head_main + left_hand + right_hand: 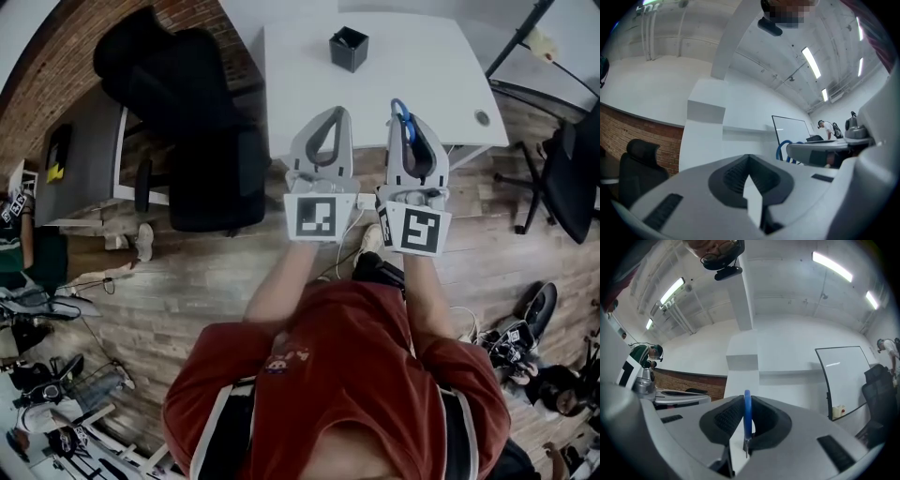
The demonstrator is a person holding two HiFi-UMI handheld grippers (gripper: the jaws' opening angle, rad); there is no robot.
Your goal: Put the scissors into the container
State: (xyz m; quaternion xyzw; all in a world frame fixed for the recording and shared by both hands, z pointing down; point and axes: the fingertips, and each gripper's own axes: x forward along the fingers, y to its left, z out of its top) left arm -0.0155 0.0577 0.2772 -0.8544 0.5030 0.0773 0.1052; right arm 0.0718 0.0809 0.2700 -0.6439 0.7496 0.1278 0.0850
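Closest to the head camera is the person's red shirt (347, 375), with both forearms reaching forward from it. At far left a black office chair (202, 150) stands on the wooden floor (187, 281), beside the white bench (431, 84).

The left gripper (336, 112) is held over the near edge of the bench. Its fingers (731, 176) are pressed together at the tips with nothing between them.

Farther back on the bench, the dark square container (349, 49) stands upright, well apart from both grippers.

The right gripper (405, 117) is level with the left one and just beside it. It pinches the scissors (401, 114), whose blue handle loop pokes out past the fingertips. In the right gripper view the loop (747, 413) stands edge-on between the dark pads, clamped from both sides. The blades cannot be made out.
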